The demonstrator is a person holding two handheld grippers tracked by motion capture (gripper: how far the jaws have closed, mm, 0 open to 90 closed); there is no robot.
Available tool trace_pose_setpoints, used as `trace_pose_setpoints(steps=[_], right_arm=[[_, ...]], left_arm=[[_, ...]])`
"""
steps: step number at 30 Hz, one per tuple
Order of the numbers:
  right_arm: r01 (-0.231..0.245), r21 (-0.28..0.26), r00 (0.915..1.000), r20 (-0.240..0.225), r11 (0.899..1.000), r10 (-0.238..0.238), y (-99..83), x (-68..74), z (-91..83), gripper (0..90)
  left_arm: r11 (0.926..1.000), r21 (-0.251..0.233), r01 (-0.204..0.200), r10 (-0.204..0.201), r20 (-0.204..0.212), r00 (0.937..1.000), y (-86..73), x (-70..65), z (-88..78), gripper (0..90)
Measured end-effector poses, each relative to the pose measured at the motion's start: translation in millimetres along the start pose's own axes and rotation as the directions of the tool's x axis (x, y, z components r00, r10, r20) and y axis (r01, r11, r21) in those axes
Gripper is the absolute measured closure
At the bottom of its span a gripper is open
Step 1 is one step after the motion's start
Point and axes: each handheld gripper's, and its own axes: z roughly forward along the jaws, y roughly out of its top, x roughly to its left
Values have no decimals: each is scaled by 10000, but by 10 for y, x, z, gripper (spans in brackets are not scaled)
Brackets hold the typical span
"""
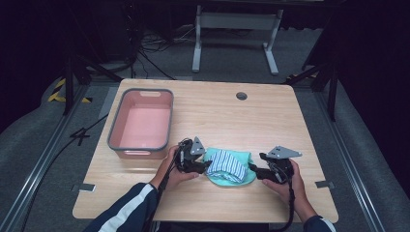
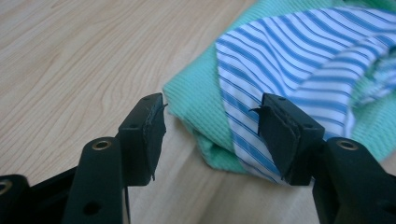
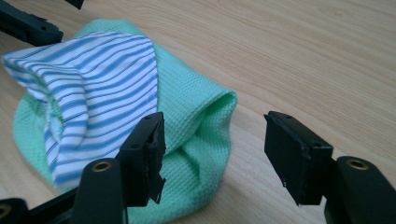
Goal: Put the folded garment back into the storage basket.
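Lying near the front edge of the tabletop (image 1: 217, 116), a folded green cloth (image 1: 246, 177) carries a blue-striped cloth (image 1: 228, 164) on top, and the two together form a small bundle between the person's hands. The left gripper (image 1: 207, 166) sits at the bundle's left side, the right gripper (image 1: 252, 168) at its right side, both pointing inward at it.

In the left gripper view, the jaws stand about half apart; the bundle's folded corner lies in the gap ahead of them, with the striped cloth (image 2: 299, 51) just beside one pad and the green cloth (image 2: 196, 100) short of the other. Neither pad presses on the fabric.

In the right gripper view, the jaws are also partly apart. The green cloth (image 3: 196, 116) bulges at one pad, and whether it touches there I cannot tell; the other pad stands over bare wood. The striped cloth (image 3: 88, 79) lies farther back on top. Nothing is clamped.

A pink bin (image 1: 141, 123) with a grey rim stands on the tabletop to the left, well behind the left gripper, apart from the cloths.
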Motion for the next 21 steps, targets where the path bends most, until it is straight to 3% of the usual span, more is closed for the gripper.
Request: trace_pose_setpoints(steps=[3, 7, 10, 14, 16, 19, 21], right_arm=[[14, 231, 9999, -104, 9997, -11, 19, 17, 102, 405], [329, 510, 9994, -134, 9982, -322, 37, 58, 208, 429], [654, 742, 9978, 8, 9951, -656, 44, 85, 281, 426], [513, 991, 9987, -6, 9938, -515, 1, 66, 322, 405], [42, 878, 9999, -115, 9961, -32, -29, 35, 328, 396], [-48, 835, 9997, -232, 9965, 68, -42, 25, 326, 414], [110, 904, 9992, -399, 9958, -74, -30, 35, 319, 493]], left_arm=[[9997, 105, 207, -208, 138, 9997, -20, 48, 66, 428], [9990, 442, 113, -134, 489, 9987, -53, 38, 137, 441], [9993, 376, 90, -111, 572, 9983, -81, 19, 154, 429], [9988, 303, 378, -399, 714, 9966, -118, 38, 163, 377], [9972, 133, 731, -739, 863, 9935, -152, 61, 178, 342], [9977, 155, 662, -672, 814, 9944, -150, 53, 179, 326], [9980, 144, 615, -625, 831, 9946, -149, 54, 181, 322]])
